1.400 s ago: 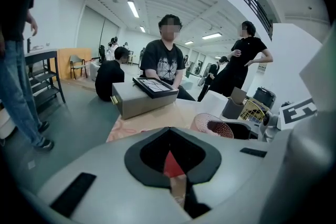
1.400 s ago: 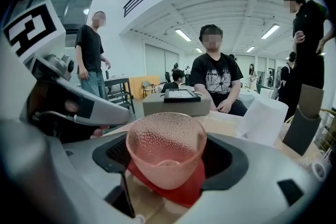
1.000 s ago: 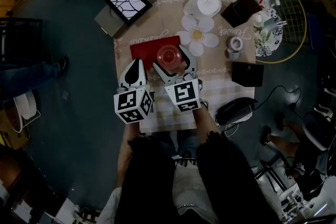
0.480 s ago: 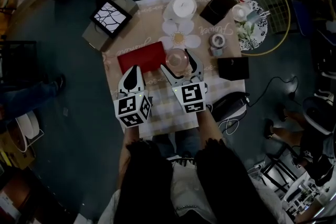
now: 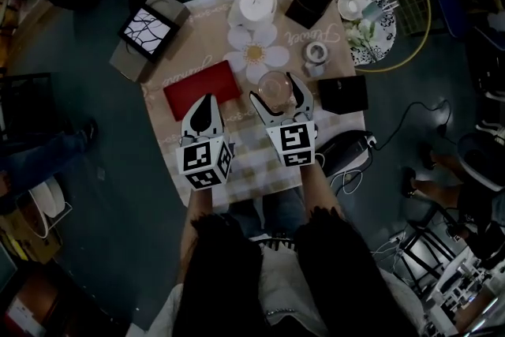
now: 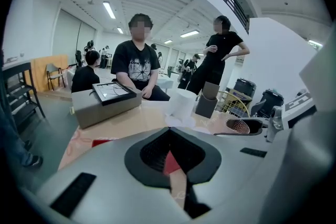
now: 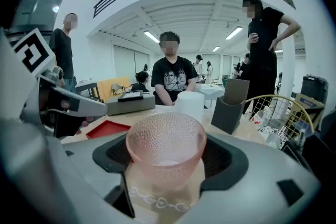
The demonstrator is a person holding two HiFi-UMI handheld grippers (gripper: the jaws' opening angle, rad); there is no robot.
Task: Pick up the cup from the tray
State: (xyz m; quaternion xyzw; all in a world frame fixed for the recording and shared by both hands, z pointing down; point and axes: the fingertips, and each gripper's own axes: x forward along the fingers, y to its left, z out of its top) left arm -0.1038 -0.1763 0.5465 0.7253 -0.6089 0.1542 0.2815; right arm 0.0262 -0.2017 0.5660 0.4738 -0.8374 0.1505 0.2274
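Observation:
A pink dimpled glass cup [image 7: 165, 150] sits between the jaws of my right gripper [image 7: 167, 165], which is shut on it. In the head view the cup [image 5: 274, 89] is to the right of the red tray [image 5: 201, 88], over the tablecloth and off the tray. The tray [image 7: 107, 128] looks bare. My left gripper [image 5: 203, 106] hangs just in front of the tray with its jaws drawn to a point and nothing in them. A sliver of red tray shows past the left gripper [image 6: 170, 159].
Behind the cup lie a white flower mat [image 5: 254, 53], a white roll [image 5: 256, 5], a dark box [image 5: 310, 0] and a tape ring [image 5: 315, 53]. A black box [image 5: 342, 93] sits right of the right gripper. A grey box with a framed picture [image 5: 146, 28] stands at the far left. People sit and stand beyond the table.
The right gripper has carried the cup rightward, from over the tray's right end to beside the tray. The left gripper has kept its place in front of the tray.

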